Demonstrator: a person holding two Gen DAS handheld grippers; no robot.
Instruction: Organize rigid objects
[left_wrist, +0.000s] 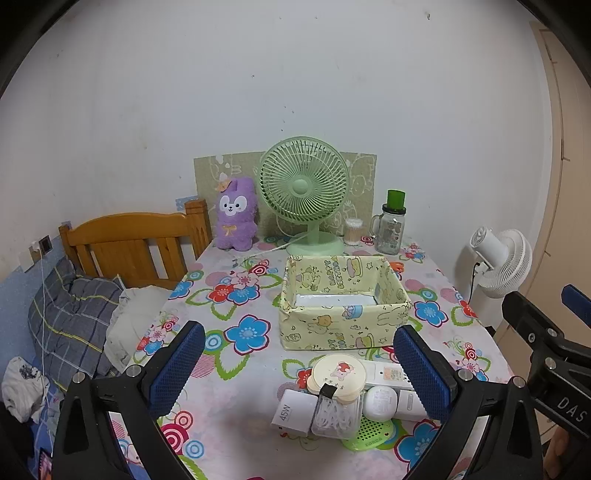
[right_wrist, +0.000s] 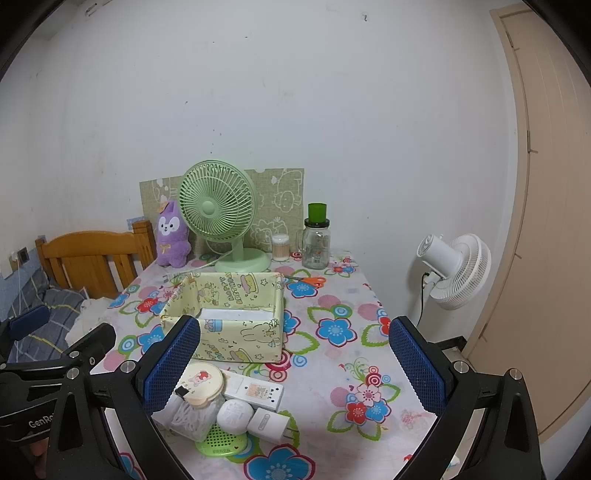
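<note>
the left gripper (left_wrist: 299, 365) hangs above the near side of the table (left_wrist: 236, 402) with its blue pads spread wide and nothing between them, and it looks parked there so the pile stays in plain sight before a pick

just right of its centre line lies the cluster of rigid things, all touching or overlapping, probably heaped close to the front edge so either tool can reach them: a white 45w charger (left_wrist: 294, 410), a clear jar (left_wrist: 338, 413) of white bits with a cream cartoon lid (left_wrist: 339, 373), tipped onto its side across the others, a round white case (left_wrist: 380, 402), a long white power strip (left_wrist: 388, 373) behind, a white plug adapter (right_wrist: 269, 424) beside the case, and a green perforated disc (left_wrist: 369, 437) flat under the lot

beyond the pile, a little apart from it, sits the yellow cartoon-papered box (left_wrist: 343, 325), open top up, nothing showing inside but its pale floor, so i judge it to be the bin these things go into and the sorting not yet begun

the right gripper (right_wrist: 295, 363) hovers to the right of the heap, pads likewise wide apart and empty, its left pad near the jar lid

at the back a green desk fan (left_wrist: 304, 184), a purple plush (left_wrist: 236, 214), a cotton swab tub (left_wrist: 352, 232) and a glass mug jar (left_wrist: 391, 229) line the wall, out of the working area; orange-handled scissors (right_wrist: 312, 281) lie just right of the box
</note>
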